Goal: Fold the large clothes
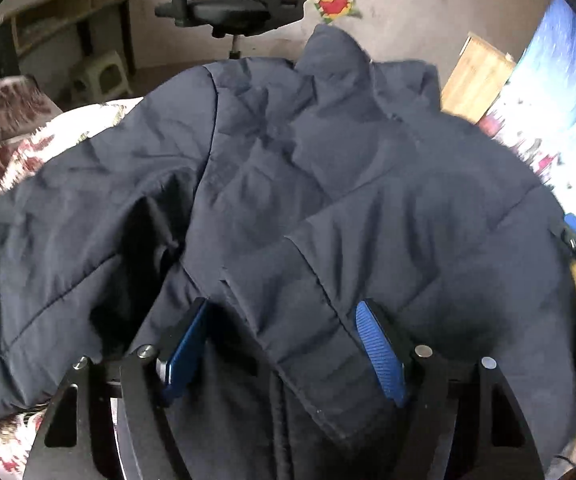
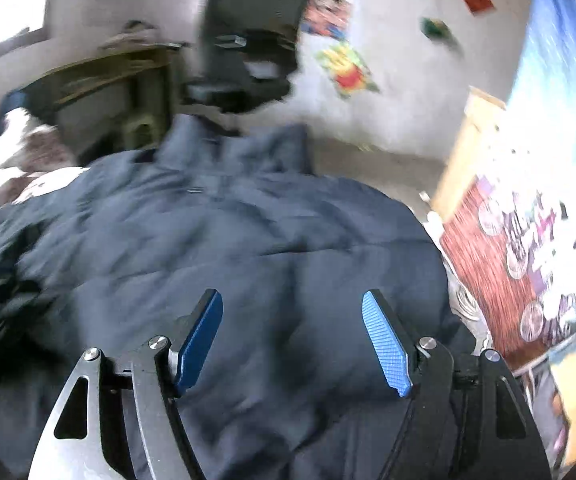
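Hidden: my jacket point(image 1: 288, 184) covers most of the bed point(image 1: 12, 152); right view blurred.
Left tool point(image 1: 280, 344): wide, straddling a jacket fold.
Right tool point(image 2: 292, 344): wide, empty.

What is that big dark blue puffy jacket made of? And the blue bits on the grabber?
The dark navy quilted jacket looks like matte woven synthetic cloth over soft padding: stitched puffy panels, fine creases. The blue ribbed pads look like moulded rubber or plastic.
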`<control>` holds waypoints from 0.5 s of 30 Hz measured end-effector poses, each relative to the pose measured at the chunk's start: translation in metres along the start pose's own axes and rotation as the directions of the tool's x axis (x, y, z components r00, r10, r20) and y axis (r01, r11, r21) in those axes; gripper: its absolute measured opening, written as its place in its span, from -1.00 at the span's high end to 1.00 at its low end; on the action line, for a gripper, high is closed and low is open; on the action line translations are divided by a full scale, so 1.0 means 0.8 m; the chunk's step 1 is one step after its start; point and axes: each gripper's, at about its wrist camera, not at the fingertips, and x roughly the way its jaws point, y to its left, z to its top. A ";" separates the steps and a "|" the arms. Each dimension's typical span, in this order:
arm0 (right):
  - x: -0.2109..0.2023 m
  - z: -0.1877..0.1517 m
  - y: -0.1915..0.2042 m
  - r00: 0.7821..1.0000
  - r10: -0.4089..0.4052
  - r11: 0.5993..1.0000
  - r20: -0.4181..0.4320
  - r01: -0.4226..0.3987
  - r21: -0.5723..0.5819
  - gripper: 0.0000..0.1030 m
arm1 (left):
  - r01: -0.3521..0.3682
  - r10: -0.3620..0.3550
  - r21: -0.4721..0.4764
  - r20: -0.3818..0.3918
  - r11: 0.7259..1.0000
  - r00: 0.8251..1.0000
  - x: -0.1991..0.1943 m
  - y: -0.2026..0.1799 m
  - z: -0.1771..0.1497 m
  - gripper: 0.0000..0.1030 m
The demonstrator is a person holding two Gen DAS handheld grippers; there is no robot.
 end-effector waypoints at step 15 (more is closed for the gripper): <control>-0.029 -0.033 0.083 0.998 0.027 0.995 0.050 -0.022 -0.095 -0.46 | 0.037 -0.021 -0.089 0.170 0.995 0.985 -0.083 0.064 -0.044 -0.71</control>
